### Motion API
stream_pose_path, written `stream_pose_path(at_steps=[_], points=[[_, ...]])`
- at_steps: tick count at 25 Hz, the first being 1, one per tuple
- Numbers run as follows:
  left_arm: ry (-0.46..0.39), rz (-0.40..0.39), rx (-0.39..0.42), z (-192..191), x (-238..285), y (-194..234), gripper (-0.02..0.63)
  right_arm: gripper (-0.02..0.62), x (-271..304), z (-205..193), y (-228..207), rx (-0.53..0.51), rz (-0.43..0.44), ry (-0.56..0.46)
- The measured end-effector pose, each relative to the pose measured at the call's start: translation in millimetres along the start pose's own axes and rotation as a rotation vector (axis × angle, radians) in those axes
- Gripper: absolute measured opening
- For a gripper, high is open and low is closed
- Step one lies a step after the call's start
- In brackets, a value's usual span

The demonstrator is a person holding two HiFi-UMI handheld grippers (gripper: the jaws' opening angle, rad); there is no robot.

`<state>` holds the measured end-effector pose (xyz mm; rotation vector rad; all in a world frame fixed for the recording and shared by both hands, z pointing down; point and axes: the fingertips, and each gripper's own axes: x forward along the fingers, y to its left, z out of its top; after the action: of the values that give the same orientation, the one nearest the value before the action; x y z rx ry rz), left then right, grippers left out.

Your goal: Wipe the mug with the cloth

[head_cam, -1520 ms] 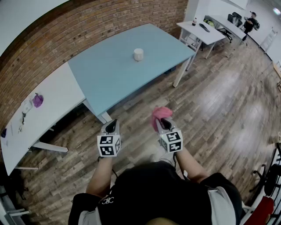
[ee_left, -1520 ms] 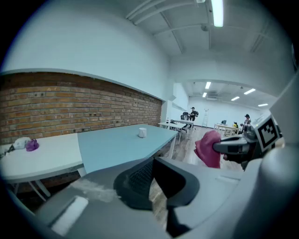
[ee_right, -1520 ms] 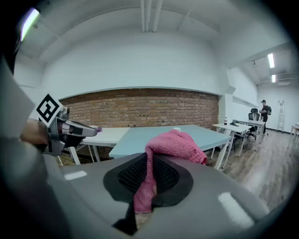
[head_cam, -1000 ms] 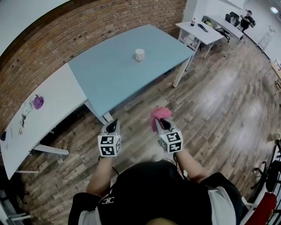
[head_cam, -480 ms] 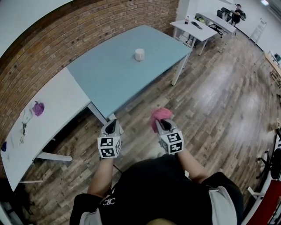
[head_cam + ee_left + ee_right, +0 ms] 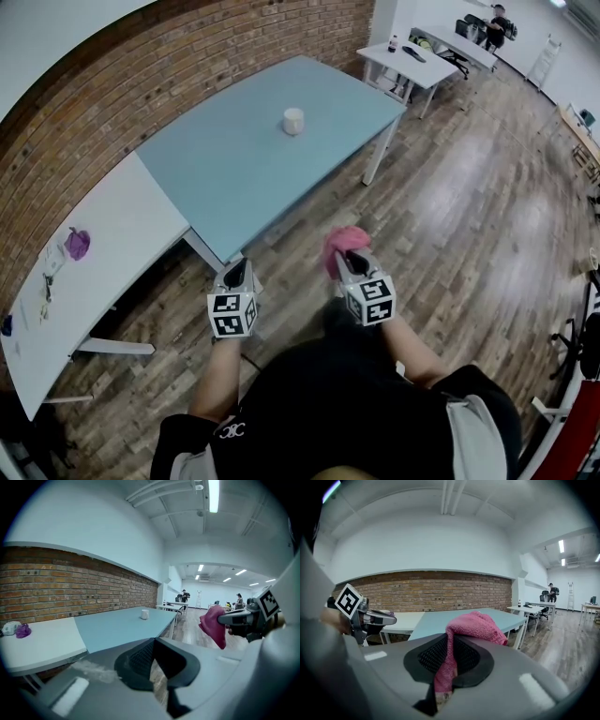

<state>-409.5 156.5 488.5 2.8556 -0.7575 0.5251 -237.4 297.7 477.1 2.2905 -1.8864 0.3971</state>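
Note:
A small white mug point(image 6: 293, 121) point(image 6: 145, 614) stands upright near the middle of the light-blue table point(image 6: 244, 159) point(image 6: 117, 625), far ahead of both grippers. My right gripper point(image 6: 340, 255) point(image 6: 446, 660) is shut on a pink cloth point(image 6: 342, 244) point(image 6: 473, 626) that bunches over its jaws; the same cloth point(image 6: 213, 625) shows at the right of the left gripper view. My left gripper point(image 6: 236, 273) point(image 6: 152, 660) is shut with nothing in it. Both are held over the wooden floor, short of the table's near edge.
A white table point(image 6: 84, 272) with a purple object point(image 6: 77, 244) adjoins the blue one on the left, along a brick wall point(image 6: 187, 56). More white desks point(image 6: 412, 56) and a person point(image 6: 495, 23) are at the far right. Wooden floor point(image 6: 469, 206) spreads to the right.
The view has shifted: the tables and mug sit slightly further left and nearer in the head view. Both grippers keep their places in front of the body, the cloth still in the right one.

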Motion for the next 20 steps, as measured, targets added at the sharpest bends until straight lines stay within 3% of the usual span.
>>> stream_pose_path(at_steps=[11,20], points=[[0.021,0.012,-0.005,37,107,8,0.005,0.035,80,44,-87,0.014,0.004,-0.048],[0.054,0.059,-0.012,75,200,1,0.006,0.035,147,57,-162,-0.001,0.080,0.015]])
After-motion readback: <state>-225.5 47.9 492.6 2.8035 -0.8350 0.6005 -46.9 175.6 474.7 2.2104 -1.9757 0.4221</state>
